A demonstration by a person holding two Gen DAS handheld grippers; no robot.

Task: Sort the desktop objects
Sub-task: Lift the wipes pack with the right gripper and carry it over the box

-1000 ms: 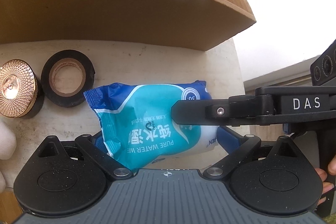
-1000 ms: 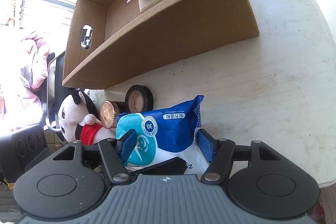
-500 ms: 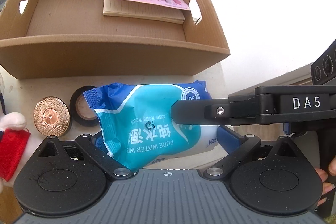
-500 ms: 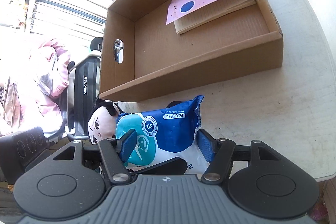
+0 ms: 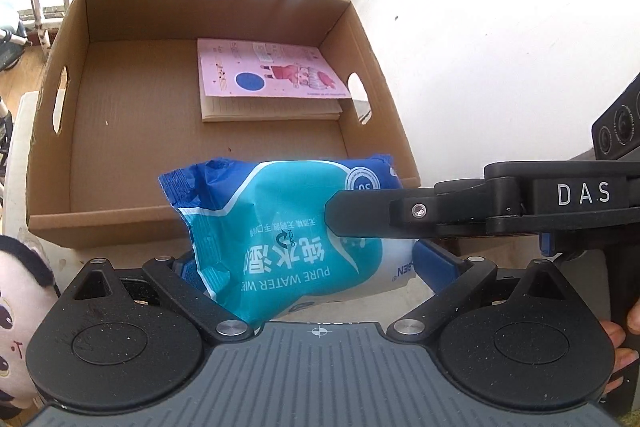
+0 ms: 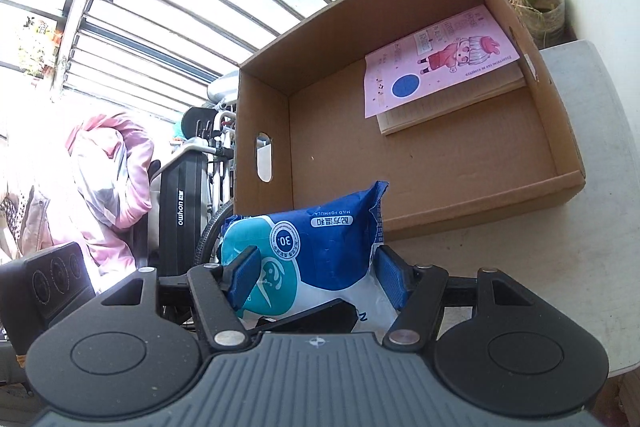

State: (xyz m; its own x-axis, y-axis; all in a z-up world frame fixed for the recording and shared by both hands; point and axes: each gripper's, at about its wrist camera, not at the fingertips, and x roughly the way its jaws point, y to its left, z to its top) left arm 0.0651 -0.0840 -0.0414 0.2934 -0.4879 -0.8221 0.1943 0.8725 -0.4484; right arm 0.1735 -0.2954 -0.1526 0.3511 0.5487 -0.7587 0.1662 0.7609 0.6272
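Two grippers are on one soft blue-and-teal plastic pack of wet wipes (image 5: pixel 288 227), which hangs in the air at the near wall of the open brown cardboard box (image 5: pixel 120 223). The left gripper (image 5: pixel 304 267) has its blue pads pressed on the pack's two sides, so it's pinching it, pack sticking forward out of the jaws. The right gripper (image 6: pixel 316 277) does the same from its own angle, blue pads squeezed against the pack's flanks and pointing down towards the box.

In the left wrist view the right gripper (image 5: pixel 340 215) comes in sideways from the right, one black finger (image 5: pixel 360 215) lying flat across the top of the pack, with fingertips of the person's hand (image 5: pixel 618 347) wrapped round its handle at the right edge. That view also catches a white plush toy with black ears (image 5: pixel 20 291) left of the jaws.

The right wrist view shows stuff the other doesn't: a pink garment (image 6: pixel 112 163) and a black chair back (image 6: pixel 182 211) off to the left of its jaws. Both see the pink-covered notebook (image 6: pixel 436 63) lying flat in the box's far right part, well ahead of the jaws.
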